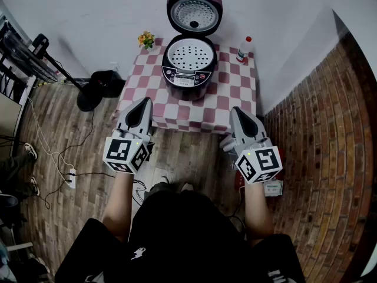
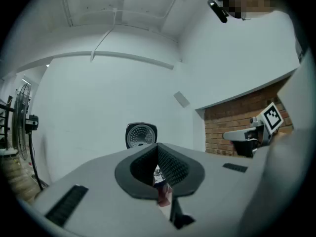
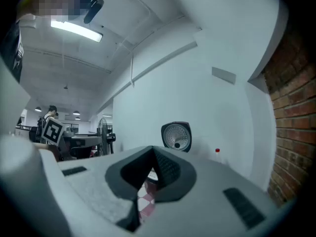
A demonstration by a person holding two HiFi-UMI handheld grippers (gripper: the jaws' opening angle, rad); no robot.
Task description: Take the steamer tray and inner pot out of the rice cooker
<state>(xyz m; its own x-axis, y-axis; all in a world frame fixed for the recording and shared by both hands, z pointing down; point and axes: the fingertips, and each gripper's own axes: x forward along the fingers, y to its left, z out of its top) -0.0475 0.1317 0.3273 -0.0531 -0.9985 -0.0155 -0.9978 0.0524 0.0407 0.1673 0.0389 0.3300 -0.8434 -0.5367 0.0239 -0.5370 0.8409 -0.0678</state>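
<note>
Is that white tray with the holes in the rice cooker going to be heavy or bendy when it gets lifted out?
Probably light: the steamer tray looks thin and is full of holes. It likely stays stiff, since it keeps a neat bowl shape in the rice cooker. Its smooth rim may be slippery to pinch, so it might tilt.

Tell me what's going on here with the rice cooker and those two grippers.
A person stands at a checkered table, holding the left gripper and right gripper level, short of its near edge. Both are shut and empty. The rice cooker sits with its lid up and the perforated steamer tray still inside, so nothing has been taken out yet.
</note>
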